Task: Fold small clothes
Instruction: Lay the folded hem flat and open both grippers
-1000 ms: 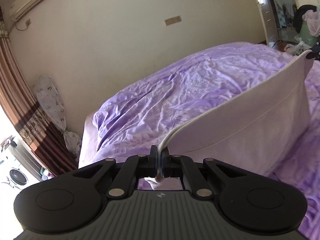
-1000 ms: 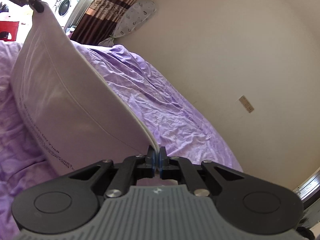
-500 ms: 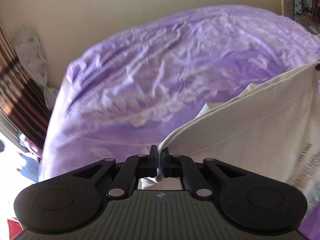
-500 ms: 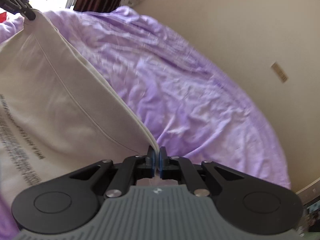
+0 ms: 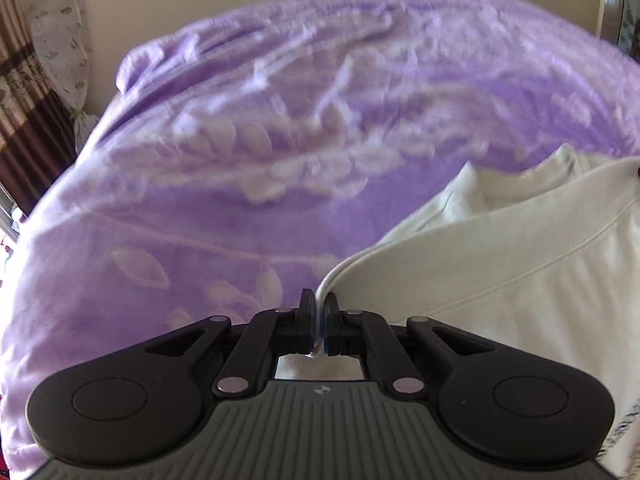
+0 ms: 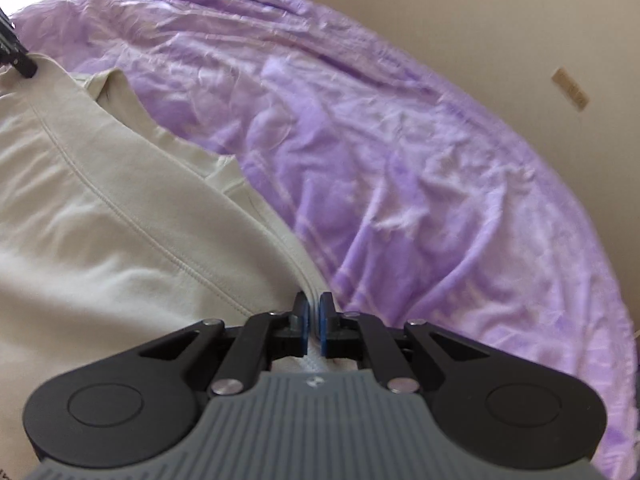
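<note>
The left gripper (image 5: 319, 320) is clenched on the hem of the cream garment (image 5: 500, 280). The folded edge of the cloth enters the jaws from above and passes between the blue pads, with a short end of fabric showing behind them. From this clamp the hem runs up and to the right, toward the right edge of the left wrist view, where a dark tip of the other tool touches the cloth.

The garment lies on the purple bedspread (image 5: 280, 140), spread toward the near right part of the bed. A second layer of the same cloth shows beyond the raised hem, resting on the bedspread.

The right gripper (image 6: 314, 320) is likewise clenched on the hem of the cream garment (image 6: 100, 220). The cloth edge runs between its pads and extends up and to the left, across the bed, to the tip of the left gripper at the left edge of the right wrist view. The purple bedspread (image 6: 420, 160) fills the area to the right of the garment, up to the beige wall (image 6: 520, 20).
</note>
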`<state>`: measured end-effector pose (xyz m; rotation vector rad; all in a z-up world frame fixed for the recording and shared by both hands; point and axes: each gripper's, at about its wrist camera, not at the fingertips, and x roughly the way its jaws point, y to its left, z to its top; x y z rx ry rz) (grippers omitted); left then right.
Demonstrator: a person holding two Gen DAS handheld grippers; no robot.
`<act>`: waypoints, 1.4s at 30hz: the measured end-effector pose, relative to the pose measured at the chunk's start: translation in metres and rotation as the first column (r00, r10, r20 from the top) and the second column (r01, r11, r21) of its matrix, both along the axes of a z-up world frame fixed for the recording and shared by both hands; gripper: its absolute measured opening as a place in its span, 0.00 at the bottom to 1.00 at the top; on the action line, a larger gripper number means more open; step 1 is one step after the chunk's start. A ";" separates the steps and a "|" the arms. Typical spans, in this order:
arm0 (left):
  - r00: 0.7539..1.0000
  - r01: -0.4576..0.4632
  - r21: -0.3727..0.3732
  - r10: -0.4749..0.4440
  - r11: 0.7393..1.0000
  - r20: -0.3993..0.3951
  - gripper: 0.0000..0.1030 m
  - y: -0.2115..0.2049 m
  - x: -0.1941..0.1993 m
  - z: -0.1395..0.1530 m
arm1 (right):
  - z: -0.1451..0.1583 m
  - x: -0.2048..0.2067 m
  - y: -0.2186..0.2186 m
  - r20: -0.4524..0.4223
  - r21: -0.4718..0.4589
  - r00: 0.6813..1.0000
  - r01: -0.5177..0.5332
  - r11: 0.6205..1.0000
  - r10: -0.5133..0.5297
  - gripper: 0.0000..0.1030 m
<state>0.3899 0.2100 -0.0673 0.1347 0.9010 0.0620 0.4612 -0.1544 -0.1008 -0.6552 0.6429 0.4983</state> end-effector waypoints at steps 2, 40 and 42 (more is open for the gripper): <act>0.999 0.008 0.010 -0.008 1.000 0.039 0.03 -0.003 -0.007 0.018 | 0.014 -0.012 0.001 0.047 -0.010 0.999 0.003 1.000 -0.002 0.00; 0.958 -0.266 -0.449 0.287 0.853 -0.023 0.41 0.046 -0.151 0.057 | 0.073 -0.111 -0.099 -0.330 0.302 0.904 0.374 0.877 -0.272 0.52; 0.951 -0.286 -0.489 0.307 0.824 -0.039 0.42 0.051 -0.166 0.053 | 0.068 -0.131 -0.114 -0.367 0.350 0.887 0.411 0.842 -0.281 0.52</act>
